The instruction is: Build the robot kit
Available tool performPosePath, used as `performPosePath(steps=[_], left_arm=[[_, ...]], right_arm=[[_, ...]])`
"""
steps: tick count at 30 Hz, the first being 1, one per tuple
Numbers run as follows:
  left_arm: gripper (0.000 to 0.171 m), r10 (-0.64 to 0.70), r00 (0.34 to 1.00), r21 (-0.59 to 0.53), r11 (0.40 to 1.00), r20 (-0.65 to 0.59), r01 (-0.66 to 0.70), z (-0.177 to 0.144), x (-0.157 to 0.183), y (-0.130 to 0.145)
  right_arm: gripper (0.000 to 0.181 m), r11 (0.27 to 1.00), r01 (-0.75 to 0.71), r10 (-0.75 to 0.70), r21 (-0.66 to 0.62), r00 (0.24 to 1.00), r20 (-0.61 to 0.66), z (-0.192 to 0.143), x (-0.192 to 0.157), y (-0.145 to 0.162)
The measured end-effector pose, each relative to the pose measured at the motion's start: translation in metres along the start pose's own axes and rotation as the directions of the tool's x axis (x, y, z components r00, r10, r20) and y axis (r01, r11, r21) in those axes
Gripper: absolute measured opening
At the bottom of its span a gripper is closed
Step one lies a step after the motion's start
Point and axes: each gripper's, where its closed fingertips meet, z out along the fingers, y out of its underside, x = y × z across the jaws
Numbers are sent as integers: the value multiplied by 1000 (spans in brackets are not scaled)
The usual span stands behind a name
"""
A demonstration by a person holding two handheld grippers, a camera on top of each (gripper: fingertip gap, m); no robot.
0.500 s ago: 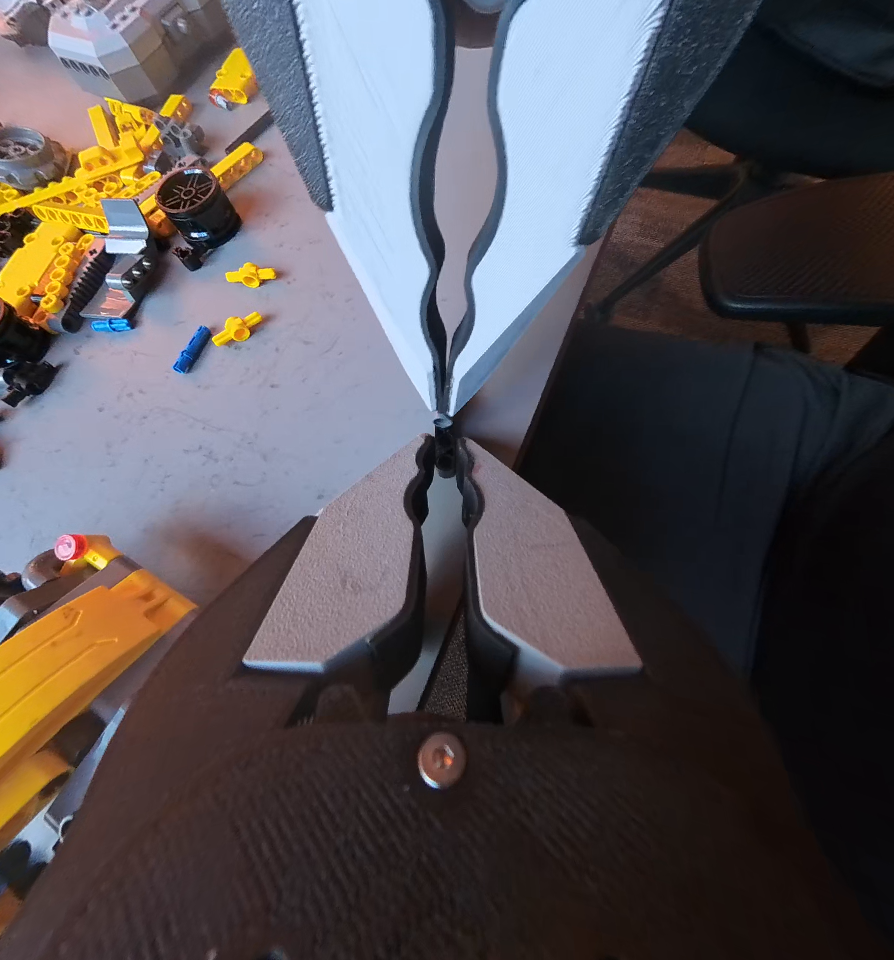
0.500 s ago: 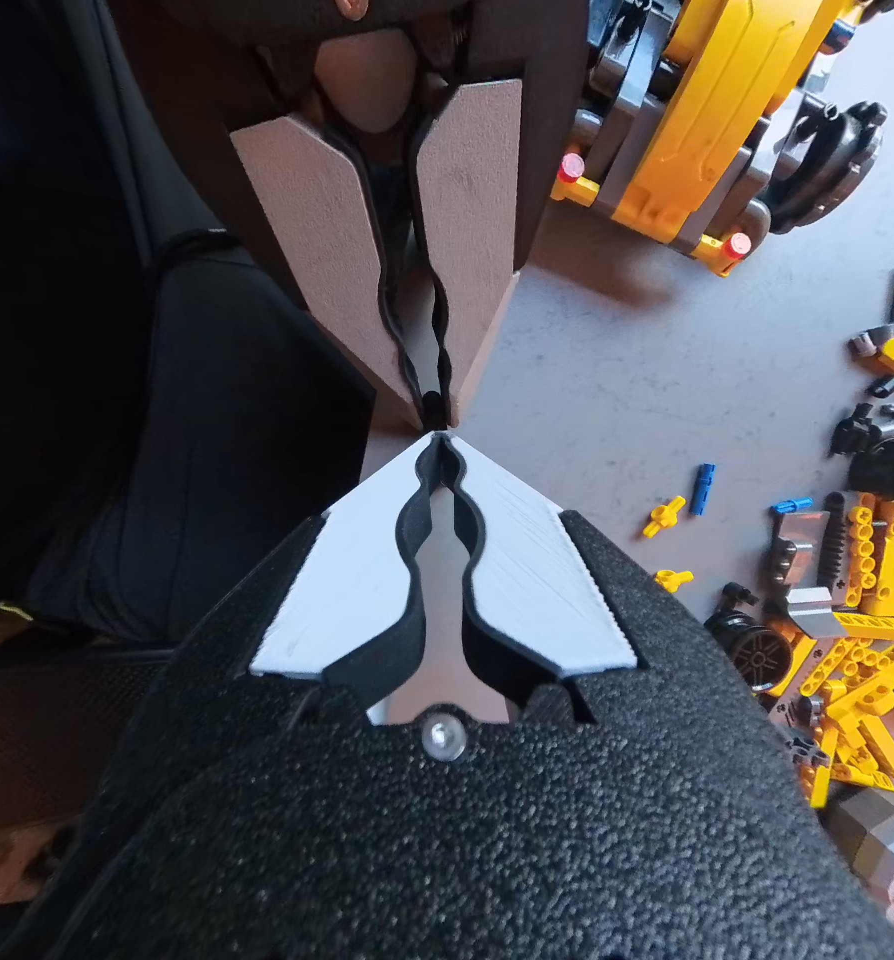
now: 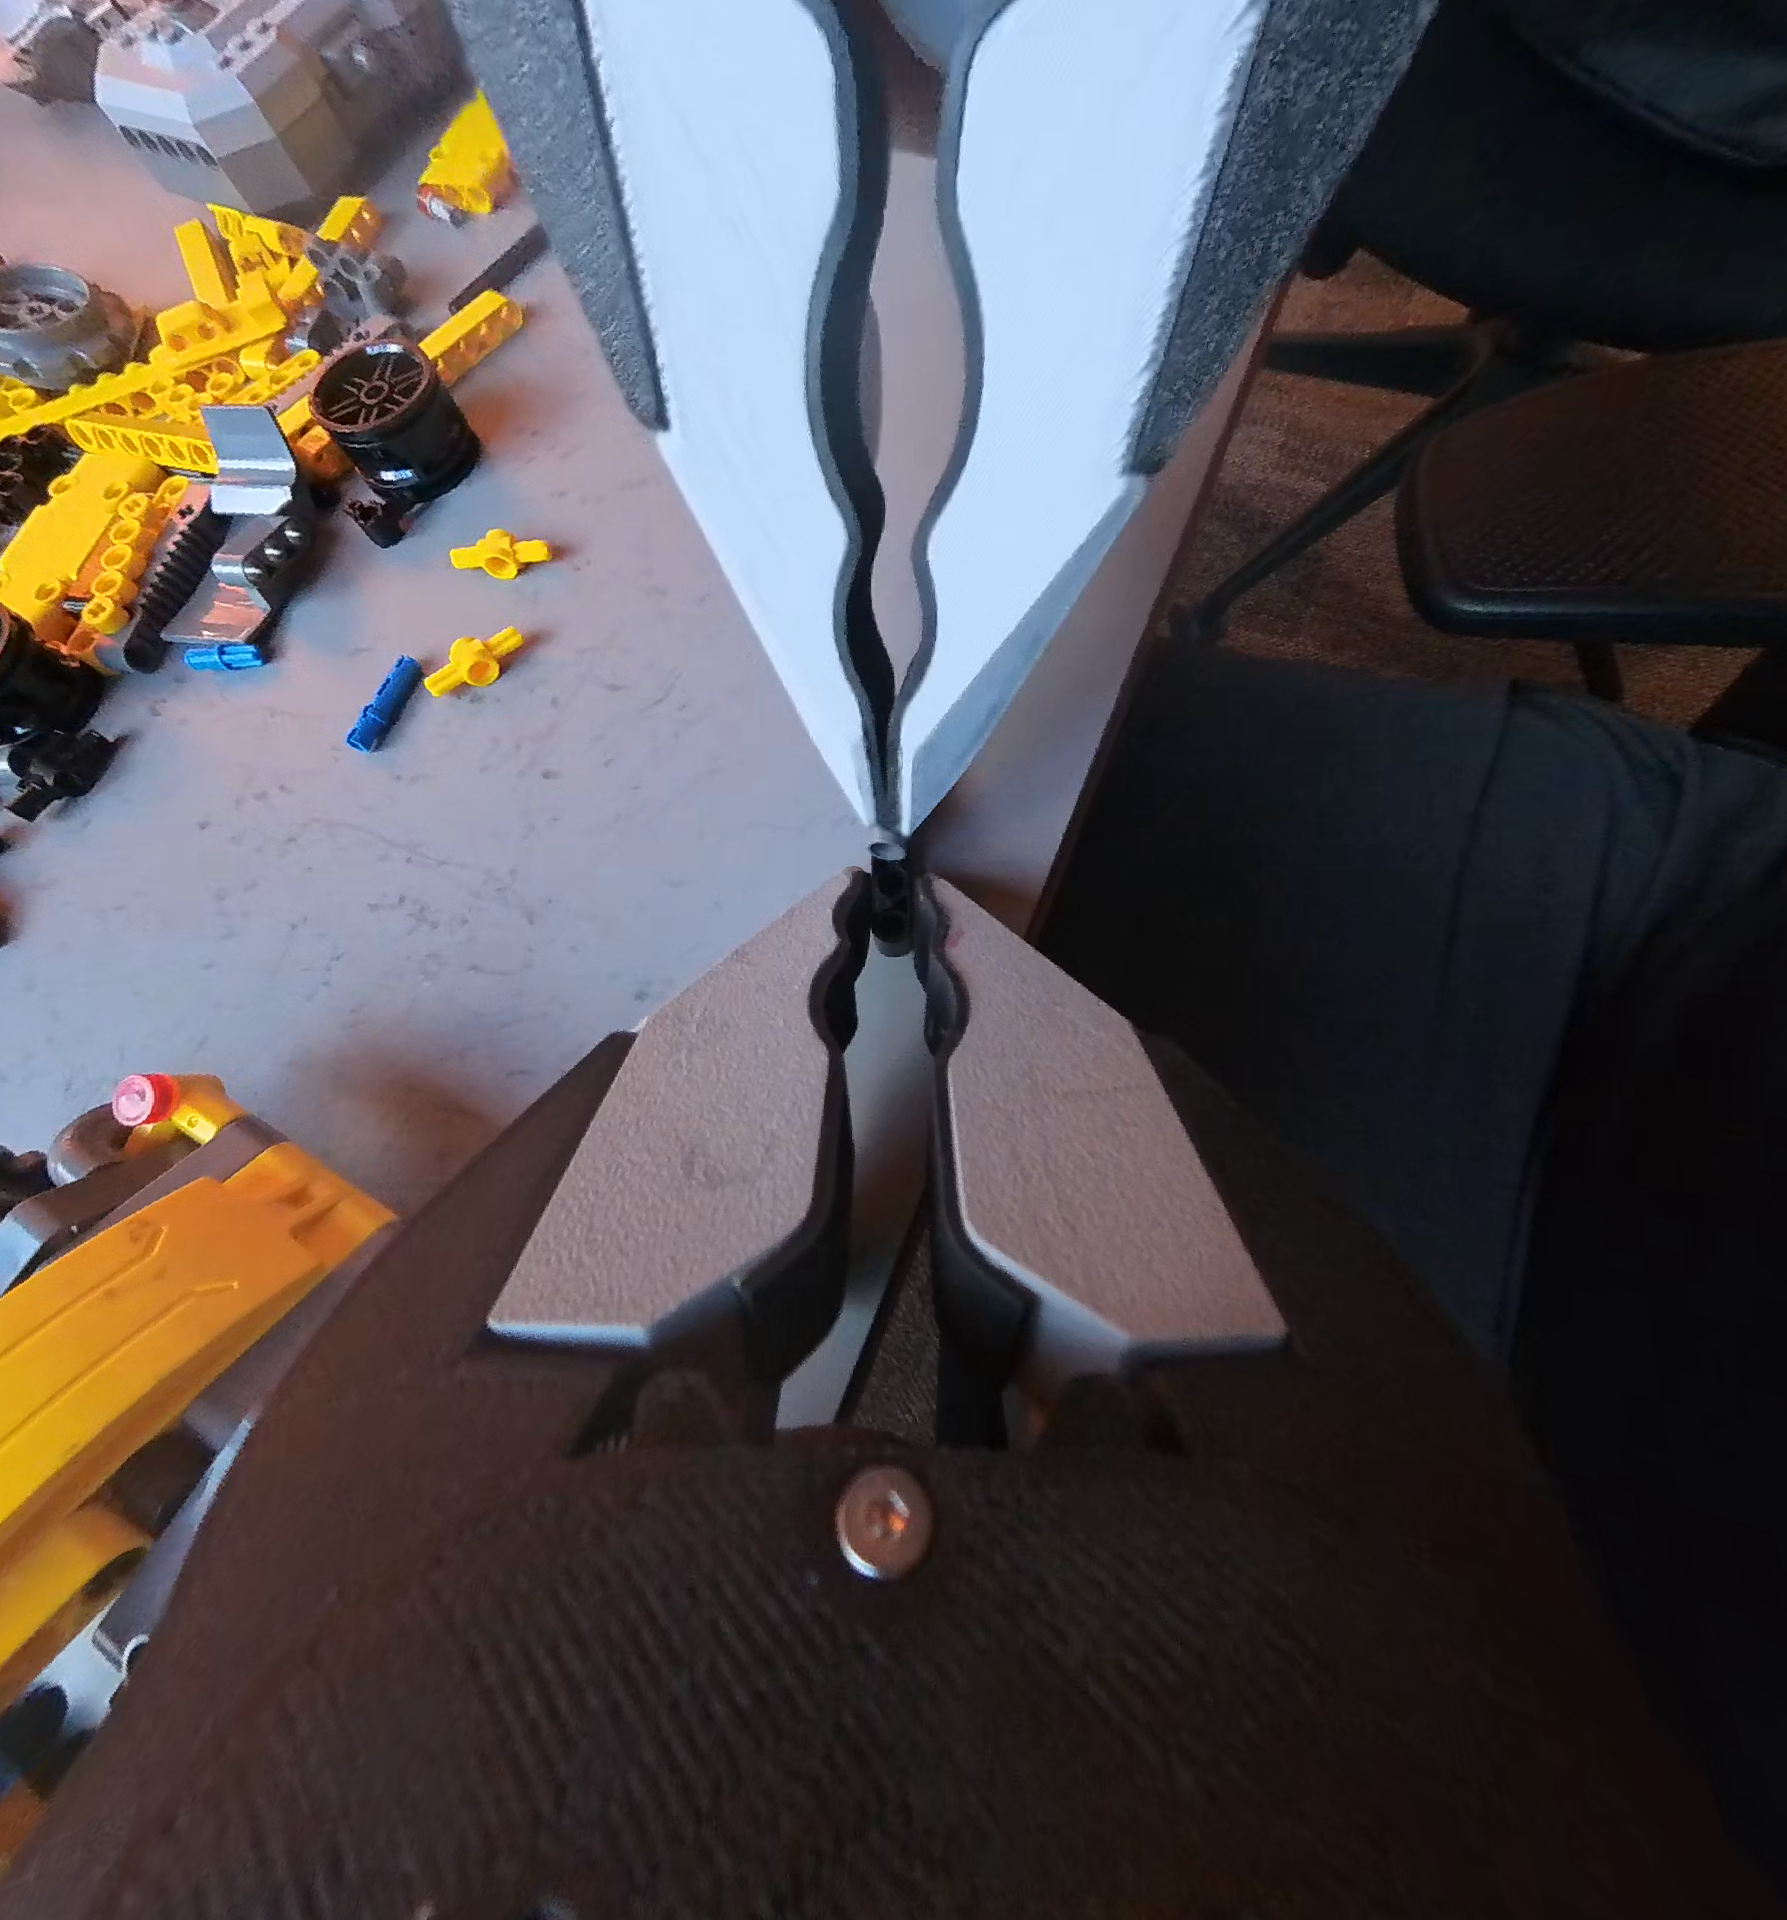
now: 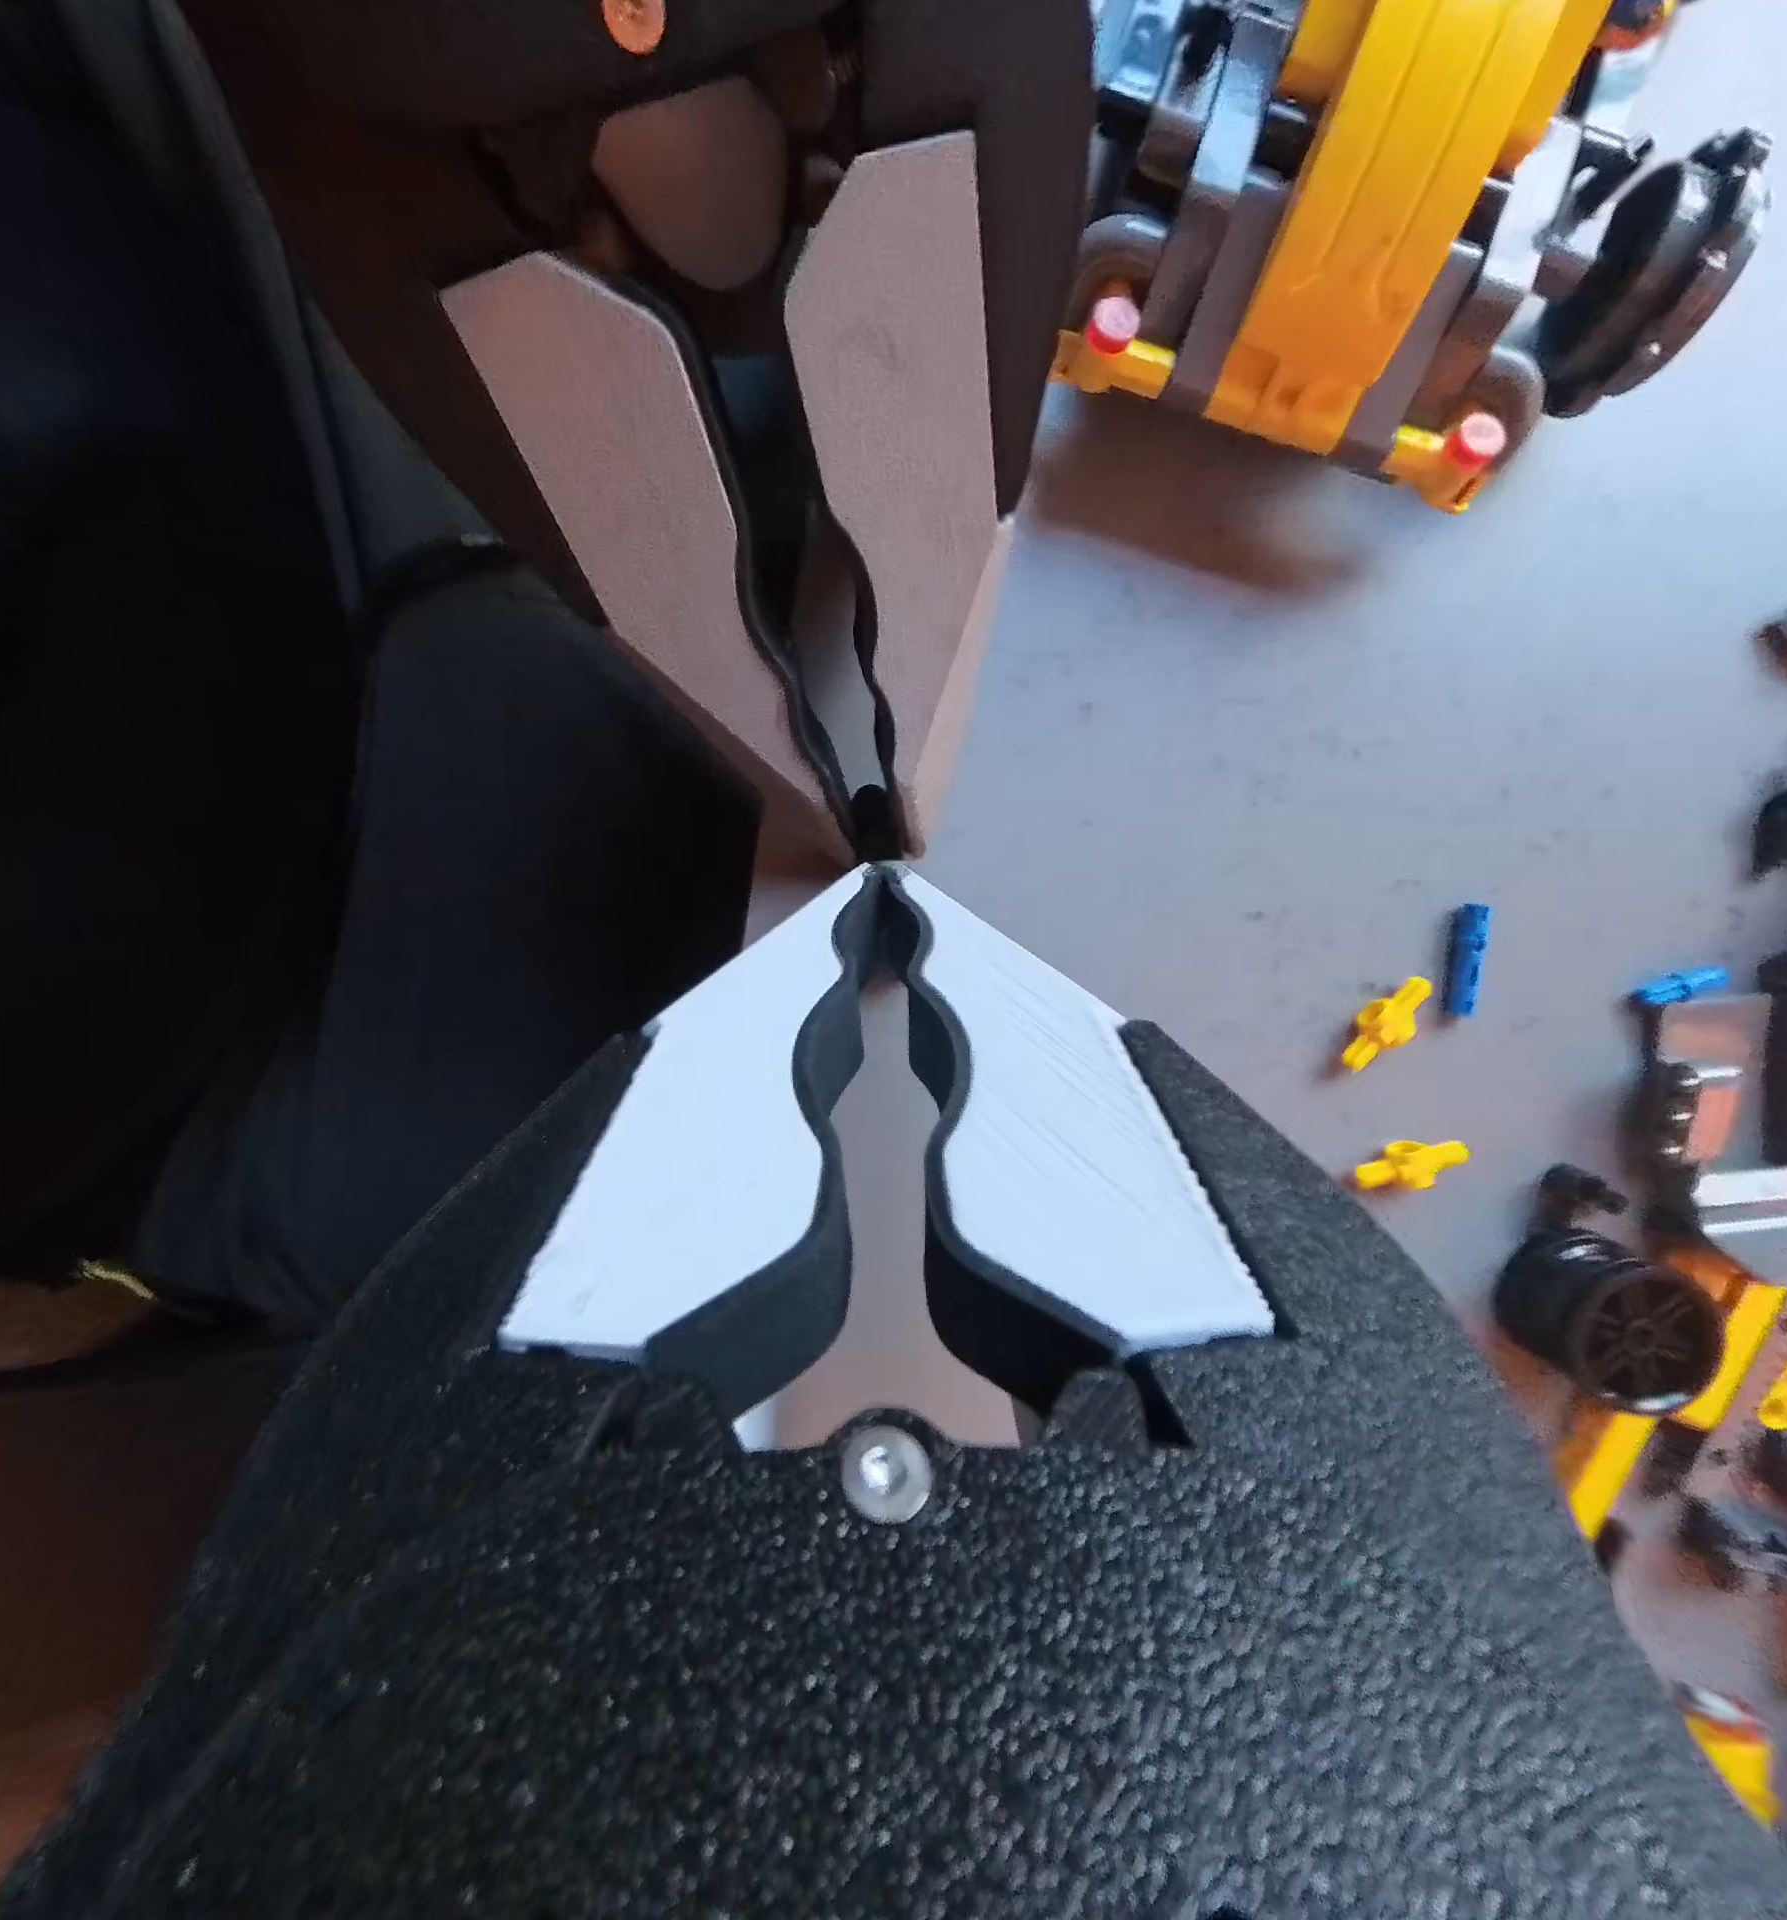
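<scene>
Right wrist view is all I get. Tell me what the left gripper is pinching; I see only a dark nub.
Observer: The left gripper is shut on a small black connector with round holes along its side.
Operator: Report how my right gripper meets it.
Observer: The right gripper has its tips closed right at the connector's far end, which looks paler there. Whether they pinch it, I cannot tell.
Operator: Name what lies past the table edge.
Observer: A black mesh chair seat stands beyond the edge of the grey table.
</scene>
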Motion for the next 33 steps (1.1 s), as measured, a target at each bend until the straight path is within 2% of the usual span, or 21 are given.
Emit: performPosePath(steps=[1,3,4,7,12,15,21,27,33], left_arm=[[5,2,1000,1,1000,-2,-2,0,0,0],[4,3,1000,3,1000,-8,-3,0,1,0],[4,8,1000,6,1000,-9,-8,0,1,0],[4,14,1000,12,1000,-11,-14,-1,1,-1],[5,17,1000,17,1000,-15,-16,-1,2,-1],[7,17,999,12,1000,28,-17,0,-3,-1],[34,-63,997,-2,998,52,63,-5,-9,2],[41,-84,993,15,996,81,83,-27,-2,-1],[42,-127,989,35,992,74,125,-45,18,5]], right_arm=[[0,999,-32,32,26,999,6,-1,-1,0],[26,992,-99,99,72,995,5,0,-2,2],[33,989,-126,127,82,992,-2,1,-2,5],[30,987,-136,140,88,989,-46,9,-1,10],[14,984,-143,149,107,987,-59,13,-2,7],[9,982,-153,163,114,983,-86,12,1,8],[18,970,-197,212,144,972,-98,11,9,11],[17,977,-171,190,130,970,-151,9,21,13],[22,956,-232,253,183,962,-106,9,23,13]])
